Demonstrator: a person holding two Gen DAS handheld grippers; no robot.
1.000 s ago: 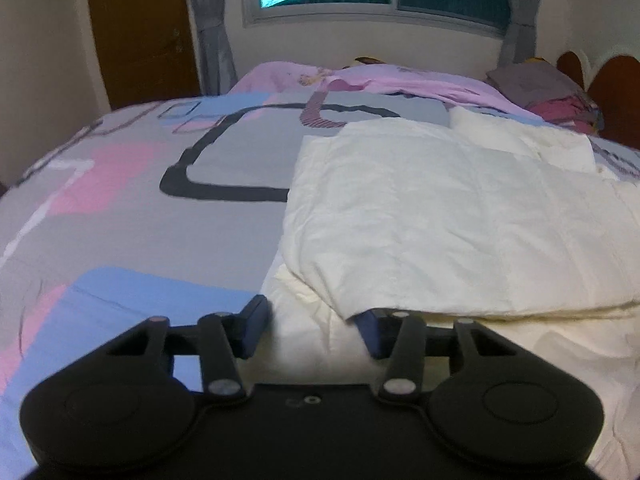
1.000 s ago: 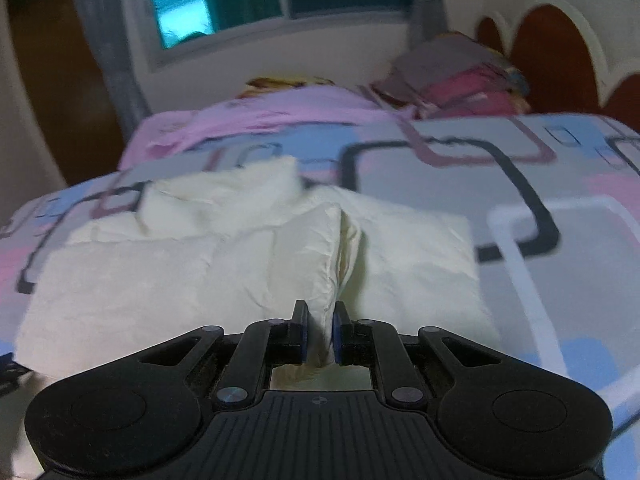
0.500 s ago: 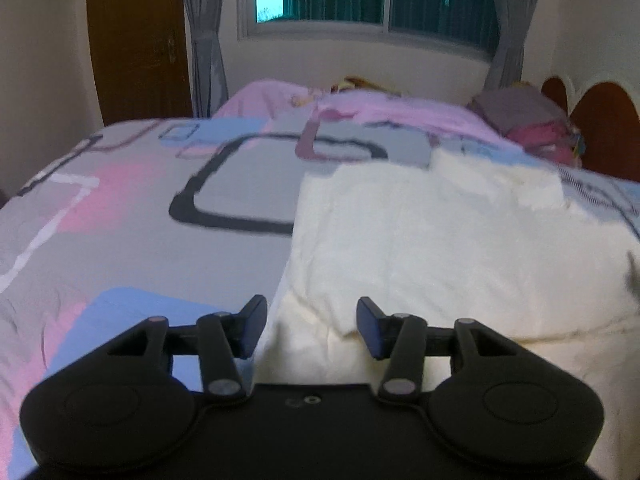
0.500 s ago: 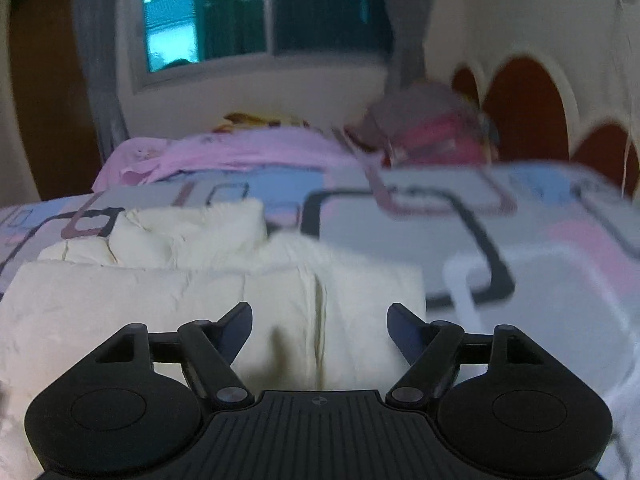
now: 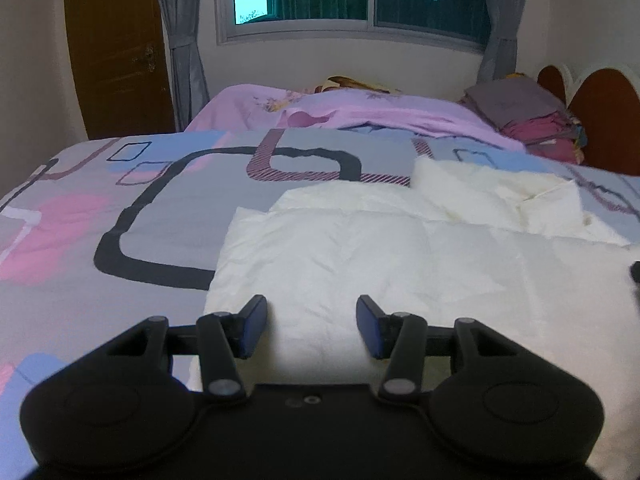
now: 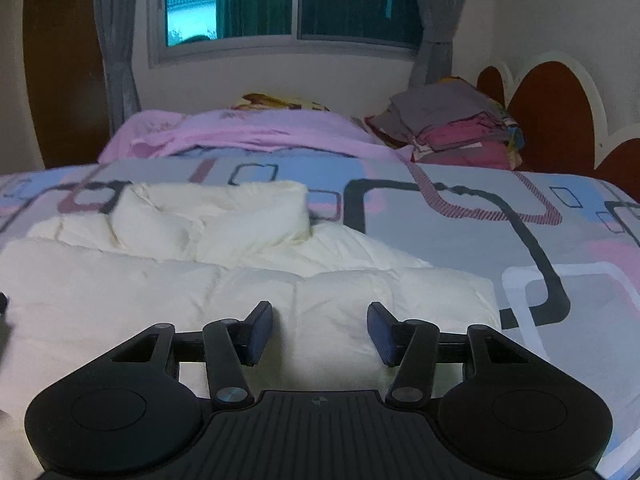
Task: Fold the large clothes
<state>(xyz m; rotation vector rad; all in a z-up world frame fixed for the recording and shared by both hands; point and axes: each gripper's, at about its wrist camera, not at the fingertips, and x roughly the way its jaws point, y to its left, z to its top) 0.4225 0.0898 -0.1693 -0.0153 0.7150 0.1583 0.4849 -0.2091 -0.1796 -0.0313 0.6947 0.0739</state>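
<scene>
While the cream padded garment lies folded on the patterned bedspread, it is framed by both grippers from the near edge. The left gripper is held partly spread above the garment's near left part, and nothing is clamped between its blue pads. The right gripper is seen over the garment's near right part; its jaws are closing, with cream fabric seen between them but not pressed by the pads. A bunched portion of the garment is raised at its far side. No container is visible. A pink blanket and a stack of folded clothes are seen by the headboard.
</scene>
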